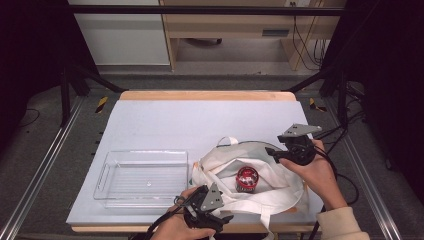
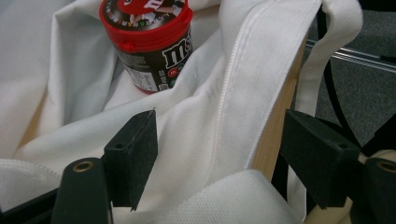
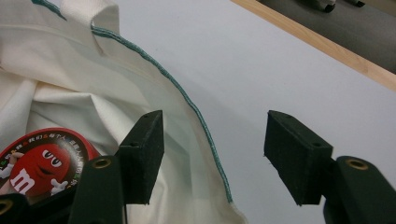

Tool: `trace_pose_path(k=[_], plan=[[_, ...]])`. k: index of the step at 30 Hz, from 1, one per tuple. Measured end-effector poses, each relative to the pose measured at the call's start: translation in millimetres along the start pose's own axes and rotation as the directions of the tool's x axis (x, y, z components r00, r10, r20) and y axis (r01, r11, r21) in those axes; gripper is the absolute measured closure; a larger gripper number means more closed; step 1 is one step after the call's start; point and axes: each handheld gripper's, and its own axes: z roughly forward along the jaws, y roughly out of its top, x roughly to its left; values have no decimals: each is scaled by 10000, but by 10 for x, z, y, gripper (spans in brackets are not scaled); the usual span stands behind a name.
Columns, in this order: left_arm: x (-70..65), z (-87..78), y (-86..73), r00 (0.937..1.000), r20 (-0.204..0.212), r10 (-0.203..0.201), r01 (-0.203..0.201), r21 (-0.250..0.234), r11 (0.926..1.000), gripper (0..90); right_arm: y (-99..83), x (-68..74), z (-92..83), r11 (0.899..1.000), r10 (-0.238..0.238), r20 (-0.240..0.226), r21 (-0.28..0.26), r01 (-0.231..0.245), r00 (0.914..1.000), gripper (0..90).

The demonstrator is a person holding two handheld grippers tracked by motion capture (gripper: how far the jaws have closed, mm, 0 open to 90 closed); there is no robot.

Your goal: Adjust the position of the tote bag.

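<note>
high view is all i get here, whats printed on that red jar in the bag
Observer: The left gripper view shows the jar has a red lid and a dark body with white m&m's lettering.
Operator: is the left gripper holding the bag
Observer: No. The left gripper has its jaws apart, one on each side of the white bag's rim seam, and the pads do not press the cloth.
Operator: and the right one
Observer: In its own view the right gripper is open over the bag's green-stitched edge, with bare table showing between the jaws.
</note>
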Motion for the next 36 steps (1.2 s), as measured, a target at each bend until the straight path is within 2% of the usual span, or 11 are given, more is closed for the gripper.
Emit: trace_pose_path(k=[3, 5, 11, 15, 19, 23, 30, 32, 36], plan=[[16, 59, -23, 9997, -207, 93, -92, 80, 9999, 274, 1, 3, 12, 10000, 34, 69, 40, -35, 10000, 325], [23, 94, -31, 9997, -250, -30, 31, 44, 10000, 268, 2, 3, 26, 9999, 106, 10, 89, -106, 9999, 292], [53, 174, -8, 9980, -639, -38, 36, -26, 10000, 269, 7, 24, 52, 10000, -20, -62, 91, 21, 10000, 329], [63, 210, 11, 9981, -617, -43, 40, -46, 10000, 269, 16, 40, 66, 9999, -101, -117, 88, 102, 9999, 352], [64, 278, 6, 9989, -468, 32, -20, 266, 9996, 293, 19, 59, 81, 9996, -221, -166, 143, 224, 9996, 383], [70, 307, 5, 9988, -491, -46, 60, 284, 9996, 307, 17, 61, 84, 9995, -279, -205, 134, 282, 9994, 396], [66, 323, 6, 9982, -580, -156, 180, 399, 9990, 434, -7, 45, 105, 9988, -319, -154, 354, 324, 9994, 463], [57, 328, 6, 9980, -622, -70, 102, 507, 9987, 467, -22, 40, 109, 9986, -346, -120, 388, 351, 9993, 515], [55, 341, 7, 9977, -658, -159, 196, 549, 9983, 538, -43, 46, 113, 9973, -491, -177, 539, 499, 9986, 595]])
